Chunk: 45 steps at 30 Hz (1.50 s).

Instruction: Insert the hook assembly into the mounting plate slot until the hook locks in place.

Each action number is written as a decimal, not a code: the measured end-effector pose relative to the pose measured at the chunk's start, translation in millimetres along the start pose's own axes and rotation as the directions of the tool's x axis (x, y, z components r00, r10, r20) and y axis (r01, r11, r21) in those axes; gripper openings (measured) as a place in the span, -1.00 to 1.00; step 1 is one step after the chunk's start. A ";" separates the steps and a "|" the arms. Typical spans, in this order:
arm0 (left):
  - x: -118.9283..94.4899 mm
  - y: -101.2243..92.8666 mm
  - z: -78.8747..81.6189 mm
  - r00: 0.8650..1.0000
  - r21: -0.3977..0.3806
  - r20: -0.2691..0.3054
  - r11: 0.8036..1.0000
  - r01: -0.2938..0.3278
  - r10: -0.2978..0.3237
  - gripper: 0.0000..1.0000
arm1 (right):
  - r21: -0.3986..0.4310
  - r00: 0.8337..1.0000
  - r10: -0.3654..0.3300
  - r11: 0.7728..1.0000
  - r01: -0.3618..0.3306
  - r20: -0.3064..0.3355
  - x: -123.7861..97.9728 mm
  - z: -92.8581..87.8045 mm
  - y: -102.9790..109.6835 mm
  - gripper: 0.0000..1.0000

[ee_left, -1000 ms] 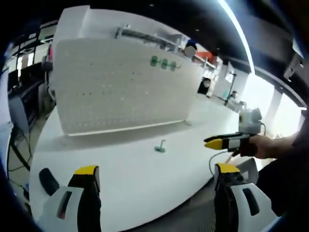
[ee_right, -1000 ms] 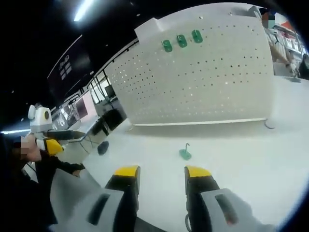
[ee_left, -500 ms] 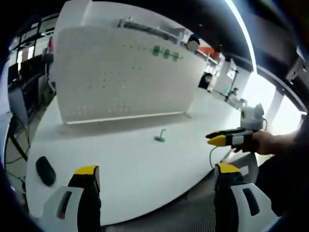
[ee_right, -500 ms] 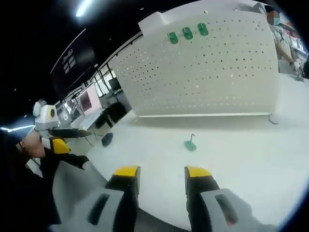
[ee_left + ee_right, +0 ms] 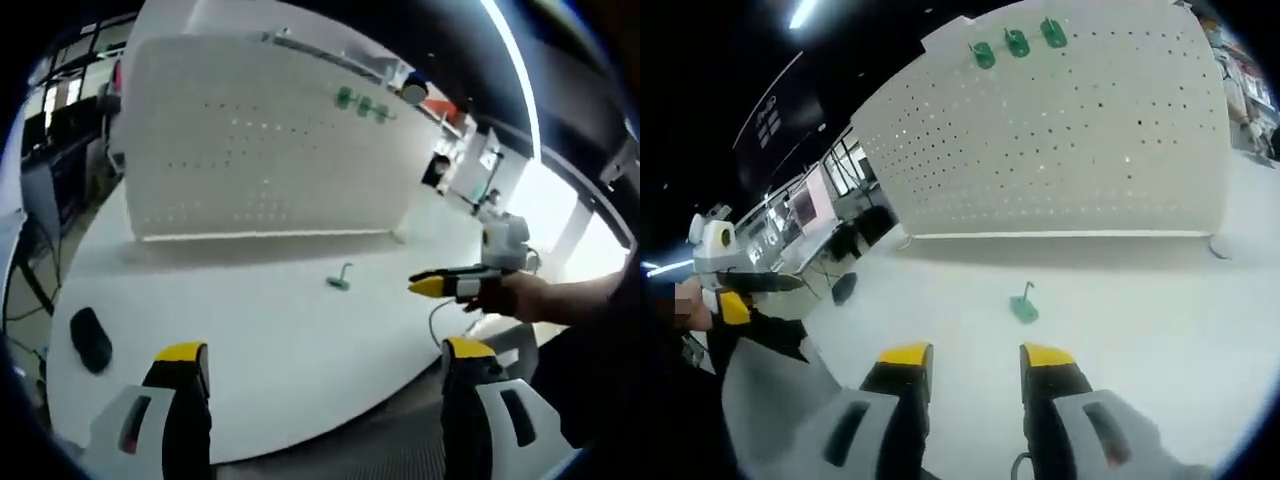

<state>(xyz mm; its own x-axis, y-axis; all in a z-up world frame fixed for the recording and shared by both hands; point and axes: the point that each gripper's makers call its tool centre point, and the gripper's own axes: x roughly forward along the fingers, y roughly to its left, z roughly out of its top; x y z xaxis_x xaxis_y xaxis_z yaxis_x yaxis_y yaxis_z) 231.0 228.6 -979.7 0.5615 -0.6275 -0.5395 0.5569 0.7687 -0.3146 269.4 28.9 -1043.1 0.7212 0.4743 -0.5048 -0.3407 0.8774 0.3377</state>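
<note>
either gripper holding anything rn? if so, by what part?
Nothing held. Left gripper and right gripper are both open and empty; the green hook lies loose on the white table, ahead of the jaws.

A hook (image 5: 341, 277) lies on the tabletop (image 5: 250, 330) before the upright pegboard (image 5: 260, 140) — three more hooks (image 5: 1017, 43) hang high on the board, and a mouse (image 5: 89, 338) lies apart.

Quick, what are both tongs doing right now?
Left tongs: open, holding nothing.
Right tongs: open, holding nothing; the green hook lies ahead on the table.
</note>
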 end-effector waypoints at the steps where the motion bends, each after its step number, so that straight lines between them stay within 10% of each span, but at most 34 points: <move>1: 0.7 0.3 0.8 1.000 0.003 -0.001 1.000 0.001 -0.001 0.96 | -0.002 1.000 0.002 1.000 -0.002 -0.002 4.4 0.6 0.2 -0.36; 19: 8.3 14.5 -8.5 0.999 -0.026 -0.051 1.000 -0.012 0.011 0.94 | -0.042 0.996 0.002 0.999 -0.006 -0.084 82.4 7.1 -20.1 -0.39; 45: 7.5 26.6 -8.8 0.998 -0.050 -0.063 0.998 -0.030 0.027 0.92 | -0.042 0.991 -0.049 0.998 0.044 -0.124 133.3 19.4 -44.3 -0.51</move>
<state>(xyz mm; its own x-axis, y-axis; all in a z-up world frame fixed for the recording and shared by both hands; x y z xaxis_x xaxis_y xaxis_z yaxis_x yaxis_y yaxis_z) 244.7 245.4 -999.1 0.5364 -0.5977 -0.5958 0.5089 0.7923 -0.3367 392.3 51.9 -1109.9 0.6569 0.4357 -0.6154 -0.3336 0.8999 0.2810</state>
